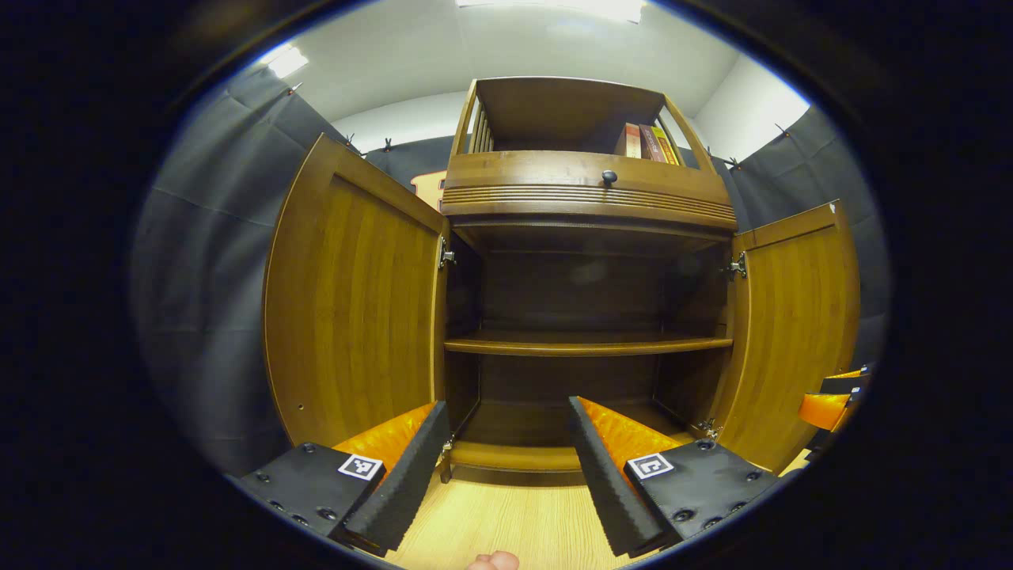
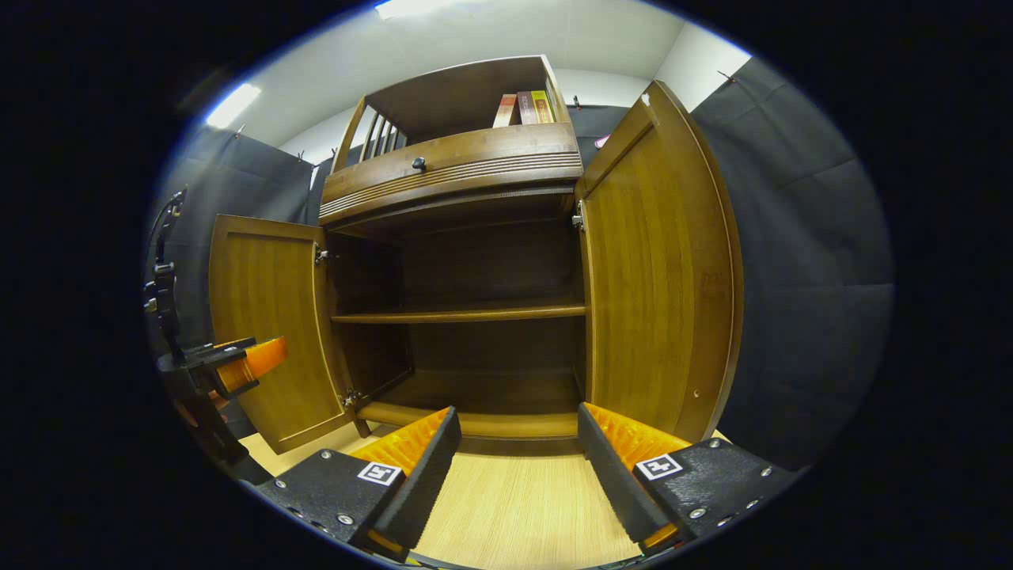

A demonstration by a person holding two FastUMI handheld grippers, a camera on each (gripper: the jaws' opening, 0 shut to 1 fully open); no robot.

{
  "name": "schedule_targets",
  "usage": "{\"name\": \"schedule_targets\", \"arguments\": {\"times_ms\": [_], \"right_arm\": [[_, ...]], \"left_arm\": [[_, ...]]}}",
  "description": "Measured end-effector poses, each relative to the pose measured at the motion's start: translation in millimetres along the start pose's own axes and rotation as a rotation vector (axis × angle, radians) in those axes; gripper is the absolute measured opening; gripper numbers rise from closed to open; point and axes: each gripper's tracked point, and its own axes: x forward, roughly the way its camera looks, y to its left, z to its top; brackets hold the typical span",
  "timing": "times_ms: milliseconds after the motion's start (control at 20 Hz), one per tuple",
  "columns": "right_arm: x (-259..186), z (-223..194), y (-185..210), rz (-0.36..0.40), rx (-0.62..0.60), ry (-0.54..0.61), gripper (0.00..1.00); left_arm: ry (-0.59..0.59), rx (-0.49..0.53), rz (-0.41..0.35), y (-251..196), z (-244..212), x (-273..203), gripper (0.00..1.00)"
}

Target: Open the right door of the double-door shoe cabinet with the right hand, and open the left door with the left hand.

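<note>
Shoe cabinet (image 1: 586, 198) stands in front of you on the pale wooden floor (image 1: 506, 522), backed by the booth's dark cloth wall, and both of its doors are swung wide. In the left gripper view your left door (image 1: 352, 309) hangs open at the left side of the carcass, its inner panel facing you, while the right door (image 1: 795, 332) stands open at the far right. In the right gripper view the right door (image 2: 661, 269) fills the near right, and the left door (image 2: 273, 317) is open farther off on the left. Inside you see one shelf (image 1: 586, 345) across the middle and the bottom board beneath it, both bare. Above the doors runs a drawer front with a small dark knob (image 1: 608, 177), and the open top compartment holds a few books (image 1: 647, 142) at its right end.

Your left gripper (image 1: 506, 455) hangs low before the cabinet's front edge, jaws spread apart and holding nothing. Your right gripper (image 2: 518, 467) sits likewise, jaws apart and free of the doors.
</note>
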Motion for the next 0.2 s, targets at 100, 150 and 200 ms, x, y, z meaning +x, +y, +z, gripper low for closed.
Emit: {"name": "schedule_targets", "arguments": {"times_ms": [100, 150, 200], "right_arm": [[1.2, 0.8, 1.1, 0.002, -0.002, -0.001, 0.92], [0.6, 1.0, 1.1, 0.003, -0.002, -0.003, 0.92], [1.0, 1.1, 1.4, 0.002, -0.002, -0.004, 0.92]], "left_arm": [[-0.005, 0.005, -0.001, -0.7, 1.1, 0.2, 0.95], [-0.007, 0.006, -0.002, -1.3, 1.9, 0.5, 0.97], [-0.011, 0.006, -0.004, -1.5, 2.9, 0.5, 0.97]]}}
